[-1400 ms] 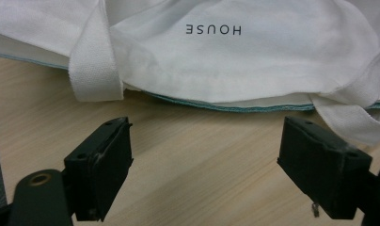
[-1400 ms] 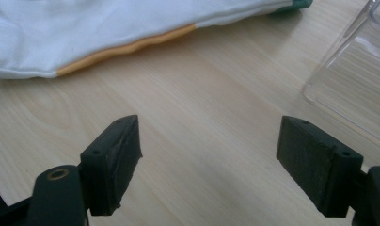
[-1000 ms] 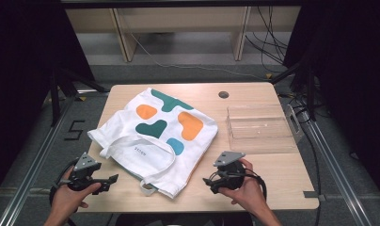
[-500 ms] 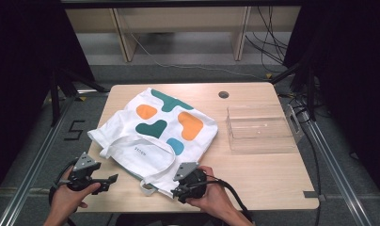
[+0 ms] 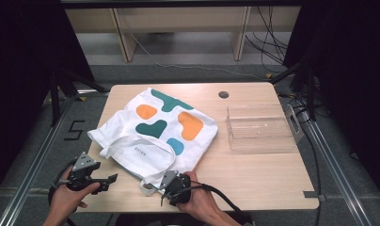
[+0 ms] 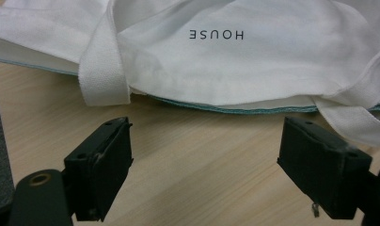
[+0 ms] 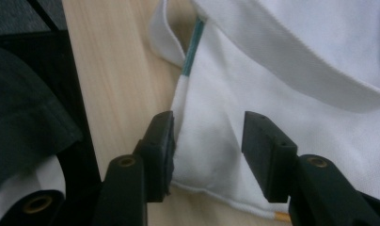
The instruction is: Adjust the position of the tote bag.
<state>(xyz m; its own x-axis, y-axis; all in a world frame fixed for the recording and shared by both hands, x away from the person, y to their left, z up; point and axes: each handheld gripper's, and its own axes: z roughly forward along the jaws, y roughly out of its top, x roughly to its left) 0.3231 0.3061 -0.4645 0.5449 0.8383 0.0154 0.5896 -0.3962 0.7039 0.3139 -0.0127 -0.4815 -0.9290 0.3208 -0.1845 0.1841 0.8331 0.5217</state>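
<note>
Working the tote bag (image 5: 155, 129) right now. It's lying flat on the left half of the table (image 5: 258, 174), mouth and handles toward the near edge, with the clear plastic tray (image 5: 259, 128) sitting well apart on the right side.

My right gripper (image 5: 171, 190) is at the bag's near corner and its jaws have just been closing. In the right gripper view the corner fabric (image 7: 207, 146) sits between the pads; the left one looks to be touching, the right one has a gap, so I'd call it not clamped yet.

Left gripper (image 5: 106, 181) sits released near the left end of the near edge, nothing in it, the bag's hem (image 6: 235, 107) just ahead.

My plan: squeeze fully before lifting, and catch just the layer I want, not the handle strap (image 5: 146, 160) too.
</note>
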